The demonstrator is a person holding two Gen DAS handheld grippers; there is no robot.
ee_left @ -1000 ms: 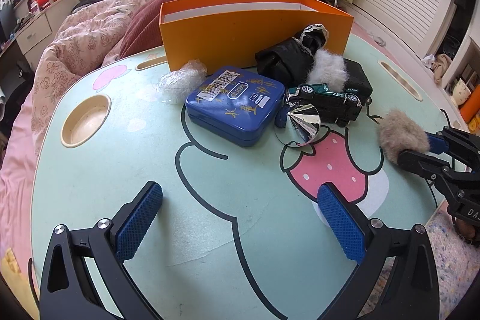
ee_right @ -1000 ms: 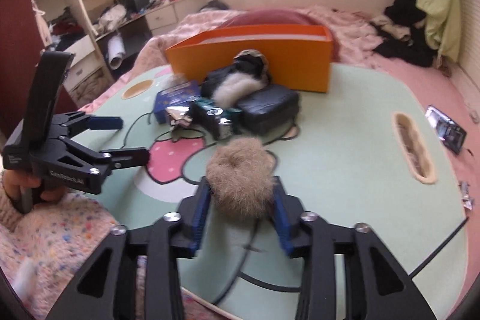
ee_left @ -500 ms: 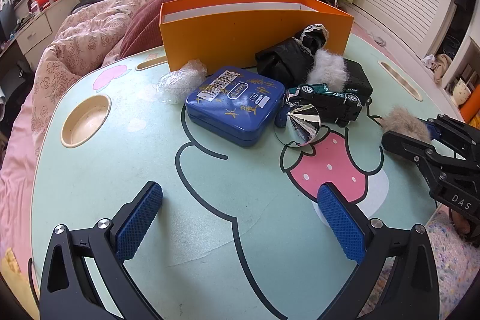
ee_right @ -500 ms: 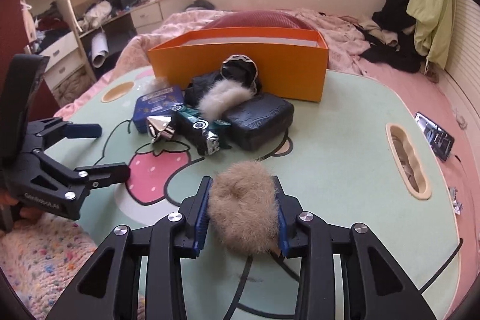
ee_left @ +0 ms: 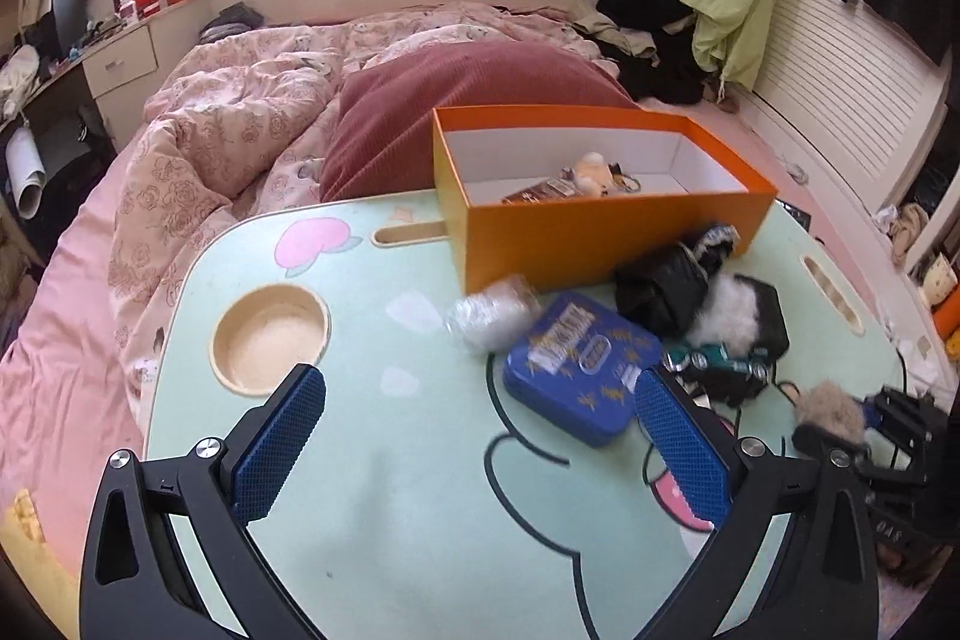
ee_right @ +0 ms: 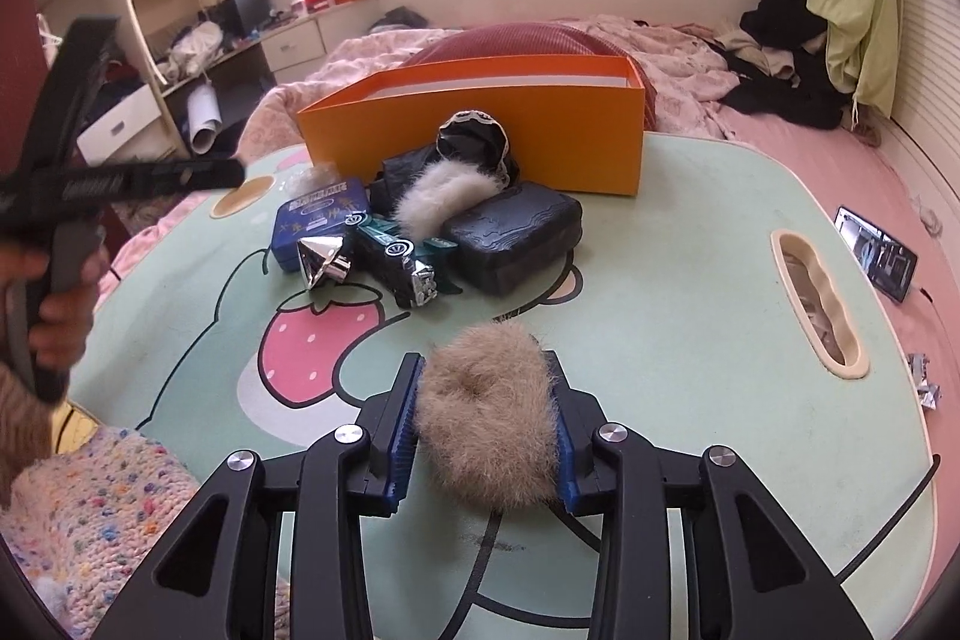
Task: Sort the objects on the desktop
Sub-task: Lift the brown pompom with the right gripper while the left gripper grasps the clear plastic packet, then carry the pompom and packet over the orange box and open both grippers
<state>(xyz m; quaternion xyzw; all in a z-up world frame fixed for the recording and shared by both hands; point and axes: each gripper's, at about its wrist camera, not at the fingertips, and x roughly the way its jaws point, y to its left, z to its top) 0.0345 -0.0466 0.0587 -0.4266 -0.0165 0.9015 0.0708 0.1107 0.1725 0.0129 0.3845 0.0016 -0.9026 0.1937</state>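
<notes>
Gripping tan fur puff [ee_right: 486,403] in right gripper [ee_right: 485,415] jaws; left gripper [ee_left: 480,445] jaws wide open over bench [ee_left: 420,490]; blue tin [ee_left: 579,373] label unreadable, at 1 o'clock.

Counter [ee_right: 690,232]: mint green, pink strawberry print. Box [ee_right: 480,130]: orange, white inside. Tin [ee_left: 576,370]: blue. Fur ball [ee_right: 483,430]: tan.

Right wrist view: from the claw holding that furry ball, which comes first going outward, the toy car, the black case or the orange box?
From the right claw, shut on the furry ball:
1. Toy car, ahead and slightly left, by the strawberry print.
2. Black case, just behind the car, slightly right.
3. Orange box, farthest, at the table's back edge.
</notes>
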